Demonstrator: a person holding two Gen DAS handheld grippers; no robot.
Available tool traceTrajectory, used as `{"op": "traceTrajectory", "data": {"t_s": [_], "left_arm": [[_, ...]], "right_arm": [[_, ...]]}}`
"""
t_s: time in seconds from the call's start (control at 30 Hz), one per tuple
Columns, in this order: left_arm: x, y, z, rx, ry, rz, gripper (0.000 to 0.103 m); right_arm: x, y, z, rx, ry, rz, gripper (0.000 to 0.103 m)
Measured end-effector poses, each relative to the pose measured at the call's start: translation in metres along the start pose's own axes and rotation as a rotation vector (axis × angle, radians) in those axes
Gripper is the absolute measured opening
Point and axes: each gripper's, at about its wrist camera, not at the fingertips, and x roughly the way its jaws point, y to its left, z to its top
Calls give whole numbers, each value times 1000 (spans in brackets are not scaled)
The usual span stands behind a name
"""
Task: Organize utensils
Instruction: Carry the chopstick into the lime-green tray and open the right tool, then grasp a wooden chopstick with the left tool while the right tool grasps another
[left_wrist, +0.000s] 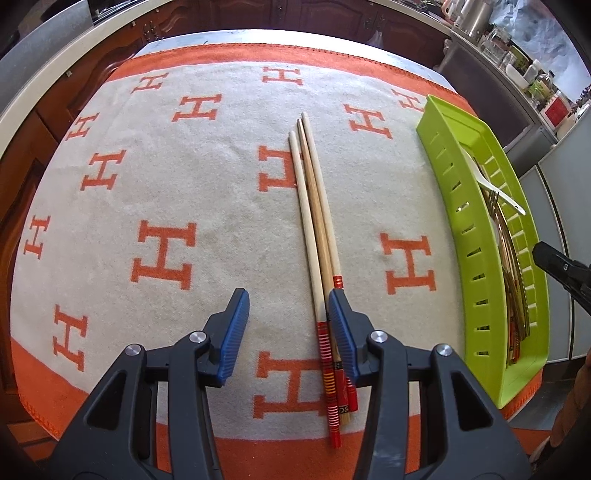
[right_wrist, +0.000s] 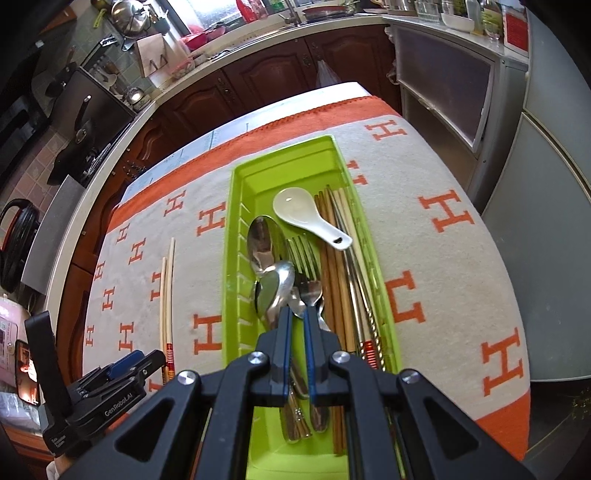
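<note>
Three wooden chopsticks (left_wrist: 314, 206) with red patterned ends lie side by side on the orange-and-cream H-pattern cloth (left_wrist: 162, 177). My left gripper (left_wrist: 288, 306) is open just above the cloth, its right pad beside their red ends; it also shows in the right wrist view (right_wrist: 136, 363). A lime green slotted tray (right_wrist: 240, 206) holds metal spoons (right_wrist: 273, 284), a fork (right_wrist: 304, 254), a white ceramic spoon (right_wrist: 306, 216) and chopsticks (right_wrist: 338, 288). My right gripper (right_wrist: 297, 321) hovers over the tray, jaws nearly closed with a narrow gap, nothing visibly held.
The tray (left_wrist: 476, 236) stands along the cloth's right side in the left wrist view. Dark wood cabinets (right_wrist: 266, 85) and a cluttered kitchen counter (right_wrist: 207, 40) lie beyond the table. A grey cabinet (right_wrist: 454, 96) stands to the right.
</note>
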Motion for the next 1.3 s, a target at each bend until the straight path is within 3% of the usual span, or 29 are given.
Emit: {"op": "traceTrajectory", "data": {"t_s": [0.67, 0.73, 0.77, 0.8, 0.83, 1.1, 1.3], "left_arm": [[11, -19, 4, 80, -49, 114, 43], [11, -19, 5, 80, -53, 96, 37], [11, -19, 6, 85, -55, 88, 26], [10, -20, 6, 92, -60, 90, 8], [10, -21, 5, 94, -60, 93, 4], [1, -1, 0, 23, -40, 11, 3], [-22, 13, 0, -12, -78, -22, 3]], "right_arm": [[8, 31, -12, -77, 14, -1, 6], [8, 33, -13, -84, 18, 0, 6], [9, 34, -14, -87, 20, 1, 6], [10, 36, -15, -92, 23, 3, 6], [10, 38, -16, -98, 24, 5, 6], [8, 58, -22, -142, 30, 64, 6], [15, 82, -28, -191, 59, 106, 6]]}}
